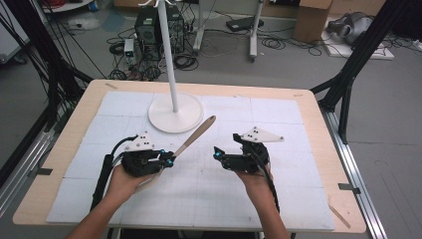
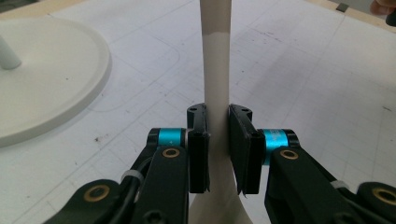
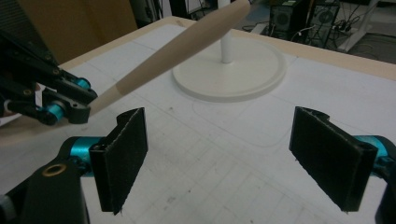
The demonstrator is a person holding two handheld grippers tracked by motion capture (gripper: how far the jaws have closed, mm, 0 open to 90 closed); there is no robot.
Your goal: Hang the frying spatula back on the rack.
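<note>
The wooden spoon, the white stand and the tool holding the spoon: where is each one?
wooden spoon [image 1: 196, 135], high view, middle of its handle
white stand [image 1: 186, 117], high view, bare part of its round base
left tool [image 2: 218, 130], left gripper view, between its fingertips, shut on the spoon

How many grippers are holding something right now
1. The left gripper, at the table's near left, is shut on the wooden spatula by its handle. The right gripper, near the middle of the mat, has its jaws wide open with nothing between them.

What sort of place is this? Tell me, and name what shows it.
Probably a robotics lab or recording room: a gridded mat covers the wooden table, computer towers and loose cables sit on the floor.
</note>
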